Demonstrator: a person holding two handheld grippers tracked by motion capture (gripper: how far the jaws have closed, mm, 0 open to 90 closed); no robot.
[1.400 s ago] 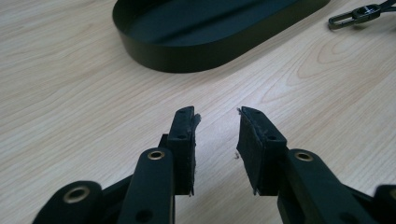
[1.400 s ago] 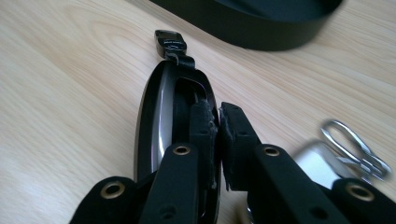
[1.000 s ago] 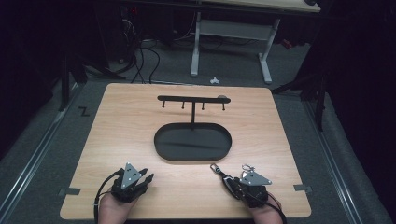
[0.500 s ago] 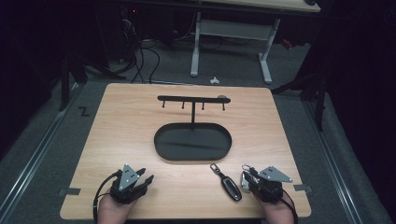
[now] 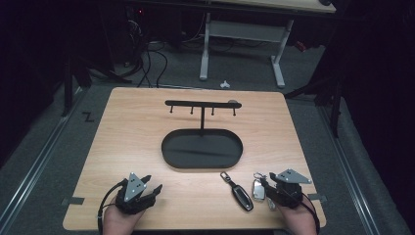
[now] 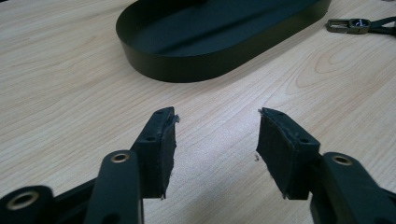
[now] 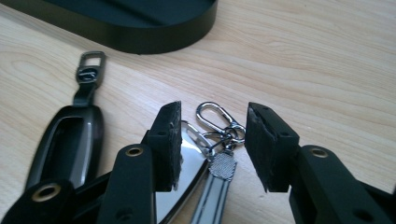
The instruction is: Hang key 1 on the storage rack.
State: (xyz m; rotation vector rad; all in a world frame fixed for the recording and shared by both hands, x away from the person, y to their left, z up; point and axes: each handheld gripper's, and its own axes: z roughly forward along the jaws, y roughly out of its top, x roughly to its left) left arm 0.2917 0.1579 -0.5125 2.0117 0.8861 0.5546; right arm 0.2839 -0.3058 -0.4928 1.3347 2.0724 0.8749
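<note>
A black car key fob [image 5: 240, 192] with a metal clip lies flat on the wooden table, just left of my right gripper [image 5: 263, 183]. In the right gripper view the fob [image 7: 70, 140] sits outside the left jaw. A silver key set with a small carabiner [image 7: 219, 126] lies on the table between the jaws of my right gripper [image 7: 214, 108]. Those jaws have just been opening and the pads do not touch it. My left gripper [image 5: 152, 184] rests at the near left. Its jaws [image 6: 217, 114] have also just been opening, with bare wood between them.
A black oval tray [image 5: 169, 154] stands mid-table, and a T-shaped hook stand [image 5: 201, 104] rises from its far side. The tray wall [image 6: 219, 70] lies ahead of the left gripper. The table's near edge runs close under both hands.
My right gripper has shifted right, away from the black fob, which stays on the table. Its jaws now stand over the silver key set. The left hand has stayed put.
</note>
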